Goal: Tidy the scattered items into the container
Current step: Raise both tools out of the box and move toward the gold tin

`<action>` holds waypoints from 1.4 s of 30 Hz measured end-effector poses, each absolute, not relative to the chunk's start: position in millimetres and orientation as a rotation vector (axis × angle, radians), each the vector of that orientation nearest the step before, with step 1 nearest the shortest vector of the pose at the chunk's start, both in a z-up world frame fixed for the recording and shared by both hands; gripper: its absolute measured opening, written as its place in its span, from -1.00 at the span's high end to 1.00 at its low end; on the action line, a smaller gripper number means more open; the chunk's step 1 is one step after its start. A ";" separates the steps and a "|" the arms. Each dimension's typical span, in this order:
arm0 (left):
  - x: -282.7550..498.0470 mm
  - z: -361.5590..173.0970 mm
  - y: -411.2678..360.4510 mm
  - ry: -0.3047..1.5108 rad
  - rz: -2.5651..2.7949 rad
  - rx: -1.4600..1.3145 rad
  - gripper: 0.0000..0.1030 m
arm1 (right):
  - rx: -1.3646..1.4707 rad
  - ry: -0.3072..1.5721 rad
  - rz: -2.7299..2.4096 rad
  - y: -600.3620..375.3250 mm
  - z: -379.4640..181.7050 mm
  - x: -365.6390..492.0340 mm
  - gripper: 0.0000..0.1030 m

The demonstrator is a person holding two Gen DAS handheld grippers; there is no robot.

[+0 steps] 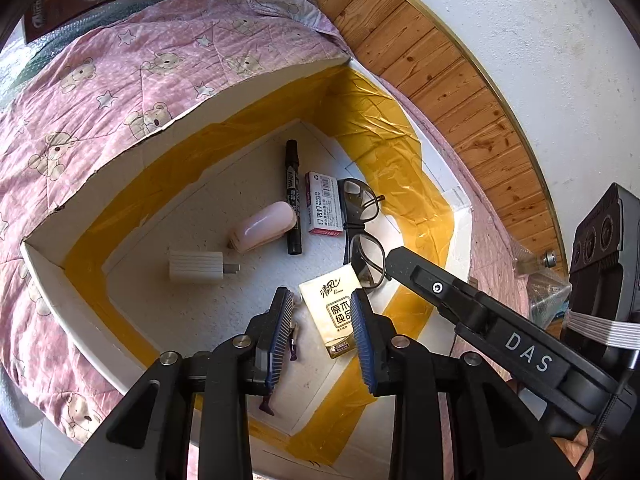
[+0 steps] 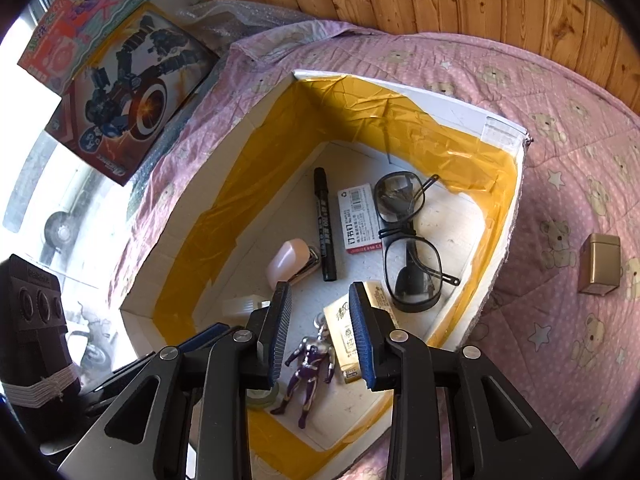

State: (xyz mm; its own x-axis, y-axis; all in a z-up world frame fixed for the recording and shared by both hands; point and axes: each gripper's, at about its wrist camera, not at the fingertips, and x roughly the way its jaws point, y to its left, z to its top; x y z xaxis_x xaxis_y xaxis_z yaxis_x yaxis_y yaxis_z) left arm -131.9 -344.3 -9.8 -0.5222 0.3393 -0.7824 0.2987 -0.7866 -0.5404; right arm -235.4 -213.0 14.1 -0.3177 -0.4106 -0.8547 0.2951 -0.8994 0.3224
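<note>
In the left wrist view, the left gripper [image 1: 322, 312] hung over the white box [image 1: 100, 184] with its jaws apart and empty. Below it at centre lay a tissue pack [image 1: 326, 300], glasses [image 1: 362, 220], a marker [image 1: 292, 196] and a staple box [image 1: 323, 208].

In the right wrist view, the right gripper [image 2: 320, 312] was likewise spread and empty above a purple figure [image 2: 308, 364]. At the right edge, a gold tin [image 2: 599, 264] stood on the pink quilt [image 2: 560, 184], outside the box.

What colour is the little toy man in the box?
The toy figure is shiny purple and silver, seen best in the right wrist view.
</note>
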 end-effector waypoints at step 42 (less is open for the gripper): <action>-90.7 43.5 -290.1 -0.616 2.640 -1.387 0.13 | 1.372 -0.271 -2.271 -180.2 60.4 -166.4 0.29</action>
